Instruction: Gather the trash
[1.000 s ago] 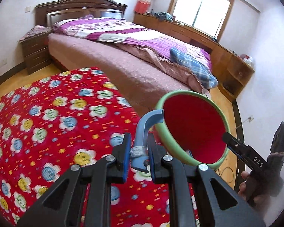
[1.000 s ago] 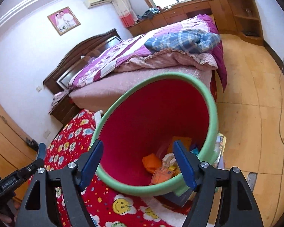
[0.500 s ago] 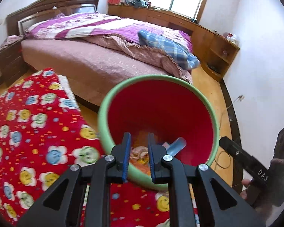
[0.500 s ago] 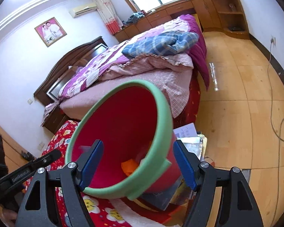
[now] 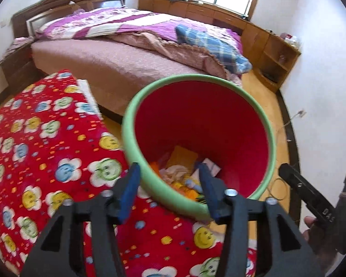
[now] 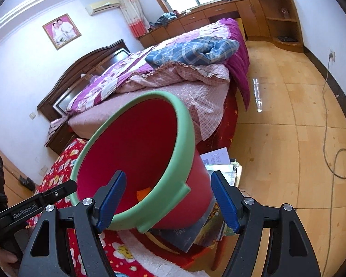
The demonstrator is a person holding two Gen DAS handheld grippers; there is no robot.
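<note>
A red bin with a green rim (image 5: 126,124) stands at the edge of the red flowered cloth, with mixed trash (image 5: 177,170) on its bottom: paper, orange scraps and a pale blue piece (image 5: 192,183). My left gripper (image 5: 168,170) hovers over the bin's near rim; its jaws are opening and nothing is between them. In the right wrist view the bin (image 6: 184,124) leans over a stack of books, with an orange scrap (image 6: 144,192) inside. My right gripper (image 6: 168,177) stands open at the bin's near side without pressing on it. One finger (image 5: 299,187) of it shows beside the bin's right rim.
The red flowered cloth (image 5: 46,150) covers the surface on the left. A bed (image 5: 126,53) with purple quilts lies behind the bin. Books and magazines (image 6: 219,161) lie under the bin. A cable (image 6: 339,161) loops over the wooden floor on the right. A hand (image 5: 311,226) holds the right gripper.
My left gripper carried the blue curved piece over the bin and let it go; it fell inside, and the jaws have spread. The right gripper shifted to the bin's side.
</note>
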